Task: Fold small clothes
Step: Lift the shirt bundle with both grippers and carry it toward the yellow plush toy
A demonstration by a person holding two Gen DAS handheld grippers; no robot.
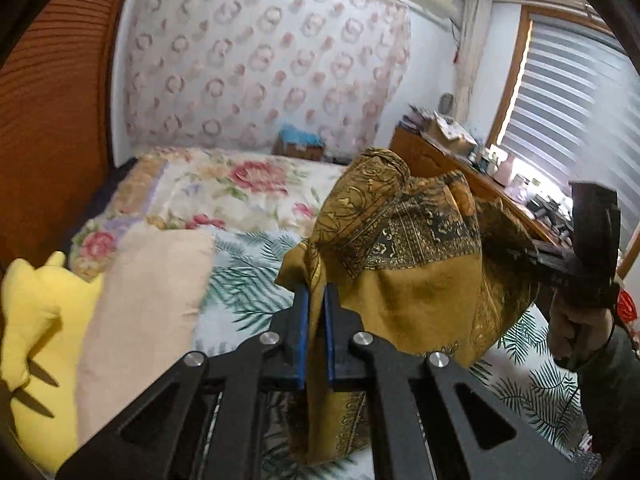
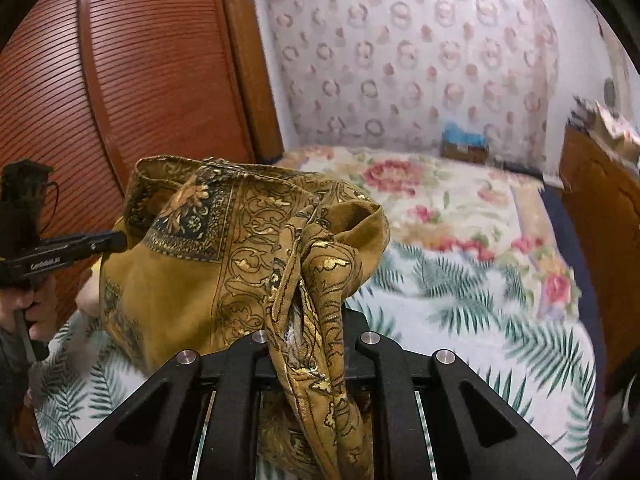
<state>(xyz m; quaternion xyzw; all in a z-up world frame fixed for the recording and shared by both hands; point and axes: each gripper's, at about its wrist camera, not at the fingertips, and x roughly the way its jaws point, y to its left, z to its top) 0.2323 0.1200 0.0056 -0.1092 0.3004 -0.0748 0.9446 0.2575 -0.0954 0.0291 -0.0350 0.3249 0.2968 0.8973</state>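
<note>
A mustard-gold cloth [image 1: 408,264] with a dark ornate border hangs bunched in the air over the bed, stretched between both grippers. My left gripper [image 1: 316,290] has its blue pads [image 1: 303,312] shut on one edge of it, and a strip of cloth trails down between the fingers. In the right wrist view the cloth [image 2: 192,280] drapes over my right gripper [image 2: 308,316] and hides its fingertips; a twisted fold runs down between the jaws, gripped. Each view shows the other gripper on the far side: the right gripper [image 1: 528,248] and the left gripper [image 2: 120,240], both biting the cloth.
Below lies a bed with a palm-leaf sheet [image 2: 460,300] and a floral quilt [image 1: 240,188] further back. A beige pillow [image 1: 144,320] and a yellow plush toy [image 1: 36,312] sit at the left. A slatted wooden wardrobe [image 2: 140,80] and a cluttered wooden dresser [image 1: 460,168] flank the bed.
</note>
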